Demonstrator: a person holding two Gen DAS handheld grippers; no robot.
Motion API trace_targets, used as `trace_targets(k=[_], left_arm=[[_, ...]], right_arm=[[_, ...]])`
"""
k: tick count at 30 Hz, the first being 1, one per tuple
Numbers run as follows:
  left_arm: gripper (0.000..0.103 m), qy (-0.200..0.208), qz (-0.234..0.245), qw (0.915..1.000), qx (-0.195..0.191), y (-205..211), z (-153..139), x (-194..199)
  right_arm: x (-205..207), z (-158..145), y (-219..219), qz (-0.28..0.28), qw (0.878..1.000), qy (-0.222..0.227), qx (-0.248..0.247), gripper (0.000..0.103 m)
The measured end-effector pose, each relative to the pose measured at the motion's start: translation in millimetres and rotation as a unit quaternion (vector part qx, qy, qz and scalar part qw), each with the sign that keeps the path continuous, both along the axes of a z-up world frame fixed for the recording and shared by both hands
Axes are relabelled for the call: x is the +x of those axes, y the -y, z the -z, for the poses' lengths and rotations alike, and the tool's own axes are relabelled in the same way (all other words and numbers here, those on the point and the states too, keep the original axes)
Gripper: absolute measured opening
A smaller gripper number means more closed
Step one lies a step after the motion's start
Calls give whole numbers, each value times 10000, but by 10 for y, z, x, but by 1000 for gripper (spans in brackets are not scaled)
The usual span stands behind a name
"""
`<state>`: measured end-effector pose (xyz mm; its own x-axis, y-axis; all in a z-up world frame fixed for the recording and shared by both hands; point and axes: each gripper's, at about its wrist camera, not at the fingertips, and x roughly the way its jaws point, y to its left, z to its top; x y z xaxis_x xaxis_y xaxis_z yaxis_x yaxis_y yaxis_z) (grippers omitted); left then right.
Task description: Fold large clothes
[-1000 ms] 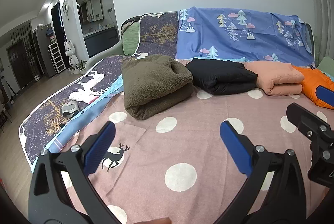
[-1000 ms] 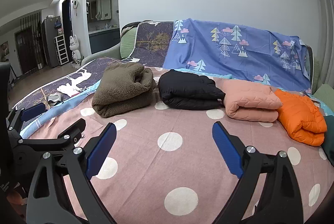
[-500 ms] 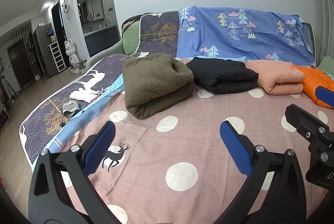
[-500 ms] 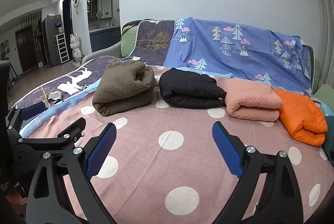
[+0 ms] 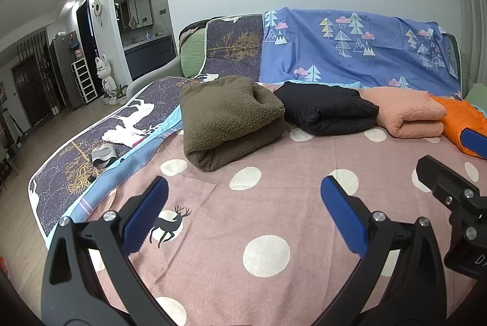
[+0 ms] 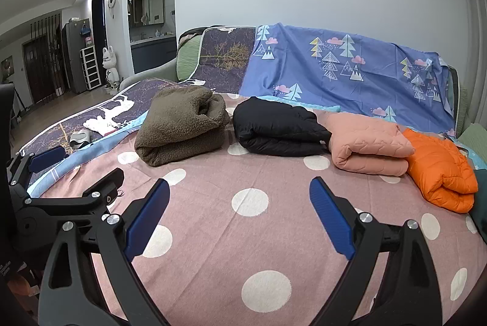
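Several folded garments lie in a row at the back of the pink polka-dot bedspread (image 5: 274, 204): a brown fleece (image 5: 228, 119), a black jacket (image 5: 325, 110), a peach quilted one (image 5: 408, 113) and an orange puffer (image 6: 441, 171). The same brown fleece (image 6: 182, 125), black jacket (image 6: 277, 125) and peach one (image 6: 368, 143) show in the right wrist view. My left gripper (image 5: 243, 204) is open and empty above the spread. My right gripper (image 6: 240, 204) is open and empty beside it, also in front of the row.
A blue tree-print sheet (image 5: 350, 46) covers the backrest. A dark deer-print cover (image 5: 91, 155) at the left holds a small white cloth (image 5: 121, 136) and a grey object (image 5: 103, 155). The bed's left edge drops to a wooden floor (image 5: 36, 143).
Both grippers stay open and nearly still. The view has drifted very slightly; the garments have not moved.
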<state>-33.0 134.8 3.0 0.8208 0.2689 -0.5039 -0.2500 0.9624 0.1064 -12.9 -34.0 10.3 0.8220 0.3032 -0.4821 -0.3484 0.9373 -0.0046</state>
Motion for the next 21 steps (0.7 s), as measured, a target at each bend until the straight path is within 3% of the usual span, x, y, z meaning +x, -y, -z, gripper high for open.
trace_targets(k=[21], left_arm=[[101, -35, 1, 10000, -9, -27, 11, 11]], right_arm=[[-17, 33, 5, -17, 10000, -32, -24, 93]])
